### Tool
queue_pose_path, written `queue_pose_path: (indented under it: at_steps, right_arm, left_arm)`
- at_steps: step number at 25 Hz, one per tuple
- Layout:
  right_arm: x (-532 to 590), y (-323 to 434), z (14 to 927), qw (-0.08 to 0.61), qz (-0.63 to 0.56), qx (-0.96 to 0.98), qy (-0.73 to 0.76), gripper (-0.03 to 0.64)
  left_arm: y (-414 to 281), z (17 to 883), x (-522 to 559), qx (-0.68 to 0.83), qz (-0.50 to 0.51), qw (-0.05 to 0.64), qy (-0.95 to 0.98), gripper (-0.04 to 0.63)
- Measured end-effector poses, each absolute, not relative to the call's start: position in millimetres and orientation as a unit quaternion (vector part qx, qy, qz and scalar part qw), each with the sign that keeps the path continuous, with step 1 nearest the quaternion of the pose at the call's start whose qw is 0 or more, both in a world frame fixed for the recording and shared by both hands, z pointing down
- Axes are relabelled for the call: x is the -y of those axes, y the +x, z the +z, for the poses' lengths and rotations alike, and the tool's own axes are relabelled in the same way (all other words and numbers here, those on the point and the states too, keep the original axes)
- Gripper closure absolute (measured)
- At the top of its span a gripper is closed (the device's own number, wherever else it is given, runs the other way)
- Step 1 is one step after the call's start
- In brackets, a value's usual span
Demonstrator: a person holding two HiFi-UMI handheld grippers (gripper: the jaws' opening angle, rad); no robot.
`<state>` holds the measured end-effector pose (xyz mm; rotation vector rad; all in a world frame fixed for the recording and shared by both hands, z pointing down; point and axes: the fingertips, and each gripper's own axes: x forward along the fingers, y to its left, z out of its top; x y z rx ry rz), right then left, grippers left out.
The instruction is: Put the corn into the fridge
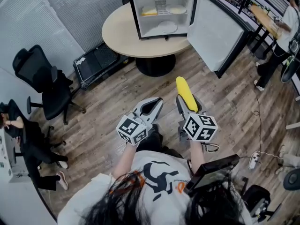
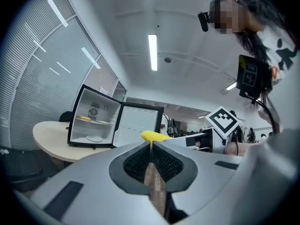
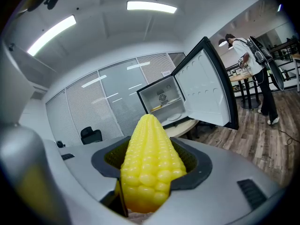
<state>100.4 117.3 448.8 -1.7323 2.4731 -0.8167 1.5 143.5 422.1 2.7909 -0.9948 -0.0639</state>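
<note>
Corn (image 3: 149, 165): long axis runs along the right gripper (image 1: 188, 105), tapered tip pointing forward toward the open white-lined fridge (image 1: 134, 13) on the round beige counter (image 1: 117, 34). The jaws are clenched on its knobbly yellow base. Left gripper (image 1: 157, 102) is held alongside, jaws pressed together and empty, above the wood-plank floor (image 1: 225, 102).

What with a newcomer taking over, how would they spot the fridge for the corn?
Find the round beige table on the wood floor. The mini fridge stands on it, door swung wide open. It alone is black outside and white inside.
</note>
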Motion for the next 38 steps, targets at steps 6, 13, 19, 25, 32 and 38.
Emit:
queue_pose_path:
  at_steps: [6,13,19,25,32,38]
  right_arm:
    - [-89.3,93.4,455.3,0.0,-0.267,-0.792,-0.549,0.356]
    - [-29.6,93.3,461.8,0.003,-0.275,-0.783,-0.557,0.356]
    - [35.7,90.2,460.1,0.014,-0.281,-0.774,-0.567,0.356]
    - [101.9,79.6,457.5,0.019,-0.283,-0.765,-0.577,0.356]
    - [163.0,63.3,459.8,0.017,-0.285,-0.756,-0.589,0.356]
    - [184.6,62.9,468.1,0.009,-0.295,-0.741,-0.603,0.356]
  left_arm:
    - [-6.0,428.3,-112.0,0.34,-0.016,0.095,0.936,0.583]
    - [-9.9,435.6,-45.6,0.328,-0.019,0.103,0.939,0.583]
    - [-10.8,432.6,24.3,0.303,-0.011,0.095,0.948,0.583]
    - [-22.8,427.0,90.9,0.287,-0.013,0.092,0.953,0.583]
    - [-35.6,433.1,152.8,0.268,-0.017,0.099,0.958,0.583]
    - [-36.4,444.0,177.5,0.255,-0.012,0.112,0.96,0.583]
